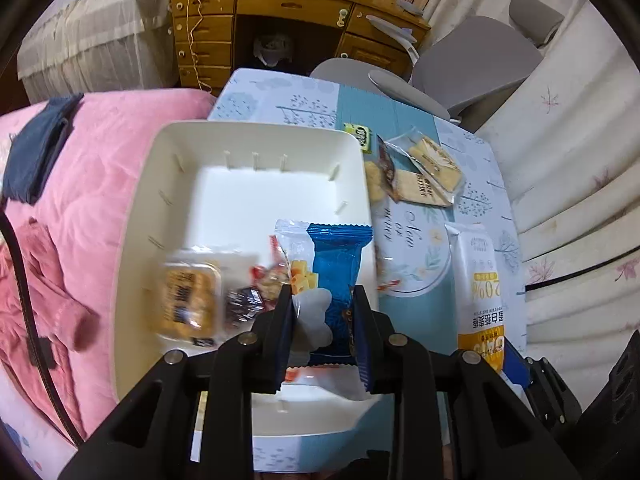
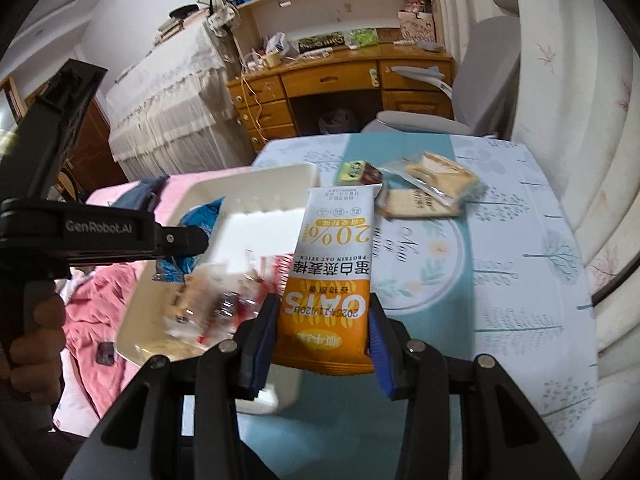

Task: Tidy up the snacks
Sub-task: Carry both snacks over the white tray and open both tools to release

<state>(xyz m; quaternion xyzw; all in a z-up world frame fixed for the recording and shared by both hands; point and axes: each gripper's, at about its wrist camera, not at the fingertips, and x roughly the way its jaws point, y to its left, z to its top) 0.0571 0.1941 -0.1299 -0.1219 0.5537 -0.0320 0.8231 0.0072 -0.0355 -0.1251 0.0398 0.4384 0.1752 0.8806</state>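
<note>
My left gripper [image 1: 324,300] is shut on a blue and white snack packet [image 1: 334,276] and holds it over the near right part of a white bin [image 1: 240,136]. Several wrapped snacks [image 1: 192,304] lie in the bin's near half. My right gripper [image 2: 322,312] is shut on an orange and white oat stick packet [image 2: 334,264], held just right of the bin [image 2: 256,180]. This packet also shows in the left wrist view [image 1: 478,288]. Cracker packets [image 1: 424,176] and a small green packet [image 1: 362,136] lie on the table [image 1: 412,248] behind.
A pink quilt [image 1: 100,184] lies left of the bin. A wooden desk [image 1: 288,12] and grey chair [image 1: 476,64] stand behind the table. White cushions [image 1: 568,200] line the right side. The left gripper's handle [image 2: 80,236] shows at left in the right wrist view.
</note>
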